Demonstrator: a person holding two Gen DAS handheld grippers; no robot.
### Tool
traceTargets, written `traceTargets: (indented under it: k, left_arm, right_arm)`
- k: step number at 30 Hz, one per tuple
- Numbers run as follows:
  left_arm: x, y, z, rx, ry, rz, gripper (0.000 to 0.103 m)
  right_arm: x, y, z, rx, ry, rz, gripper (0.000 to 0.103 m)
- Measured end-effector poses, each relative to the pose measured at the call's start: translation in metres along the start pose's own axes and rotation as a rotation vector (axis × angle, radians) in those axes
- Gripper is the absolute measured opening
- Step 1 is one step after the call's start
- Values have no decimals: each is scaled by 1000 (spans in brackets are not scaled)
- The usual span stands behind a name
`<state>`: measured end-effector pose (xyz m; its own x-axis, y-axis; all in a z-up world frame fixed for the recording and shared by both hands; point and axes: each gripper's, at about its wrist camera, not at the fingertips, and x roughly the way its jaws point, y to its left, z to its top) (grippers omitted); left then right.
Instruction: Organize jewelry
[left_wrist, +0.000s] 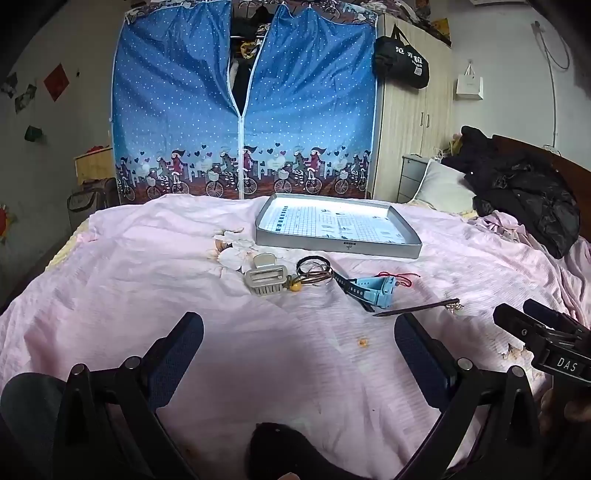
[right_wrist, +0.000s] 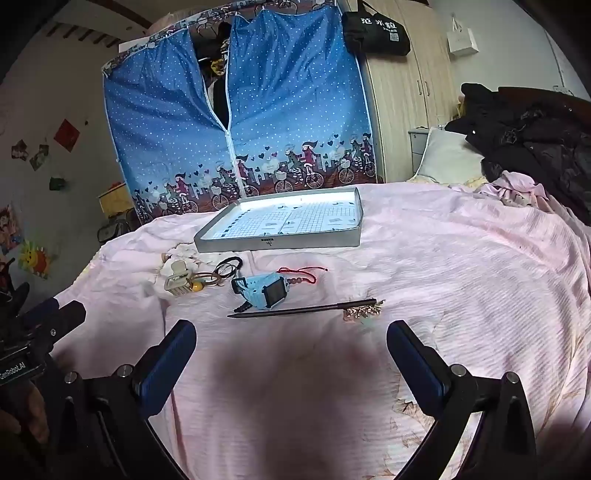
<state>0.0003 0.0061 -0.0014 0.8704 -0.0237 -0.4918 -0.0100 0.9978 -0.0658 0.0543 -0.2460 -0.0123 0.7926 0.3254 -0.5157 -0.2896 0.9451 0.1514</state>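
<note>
Both grippers were held spread and empty above the pink bedsheet (right_wrist: 443, 258): left gripper (left_wrist: 299, 332), right gripper (right_wrist: 291, 339). The hair claw (left_wrist: 264, 278), hair ties (left_wrist: 314, 264), blue watch (right_wrist: 260, 290) and hair stick (right_wrist: 303, 309) were seen strewn mid-bed, just before the grey tray (left_wrist: 332, 245).

Bedsheet (left_wrist: 147, 280): pink cloth, matt, crinkled, fine ribbed weave. Tray (left_wrist: 338, 248): grey, smooth, dull sheen, printed paper liner glaring white. Hair claw (left_wrist: 265, 279): pale plastic, matt. Watch (right_wrist: 264, 291): light-blue plastic strap, glossy dark face. Hair stick (right_wrist: 303, 309): dark, smooth, slight gloss; metallic ornament at end. Red cord (right_wrist: 304, 272): thread, small beads. Hair ties (left_wrist: 314, 263): black, thin, material unclear. Left tongs (left_wrist: 299, 330): matt black plastic, textured blue pads (left_wrist: 419, 350), shiny metal screws. Wardrobe (left_wrist: 303, 110): blue dotted fabric, slight sheen.
</note>
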Motion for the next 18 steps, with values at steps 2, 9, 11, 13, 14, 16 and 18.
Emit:
traceTargets:
  k: [2,9,11,13,14,16,18]
  left_arm:
    - [3,-3,1,6,10,3,102]
    - [1,-4,0,9,4,4,102]
    - [1,-3,0,10,6,4,102]
    - [2,-3,0,8,10,4,102]
    - [2,-3,0,8,11,5,102]
    - [2,-3,0,8,12,6,102]
    - [2,-3,0,8,13,6,102]
  right_arm:
    - [1,-4,4,19,8,11,103]
    - [0,-4,1,36,9,15,103]
    - [1,-2,1,35,10,14,103]
    - [1,-2,2,35,12,12,103]
    - [1,-3,2,35,12,12,103]
    - [0,2,-1,30,14,11,103]
    - [0,2,0,27,15,10,103]
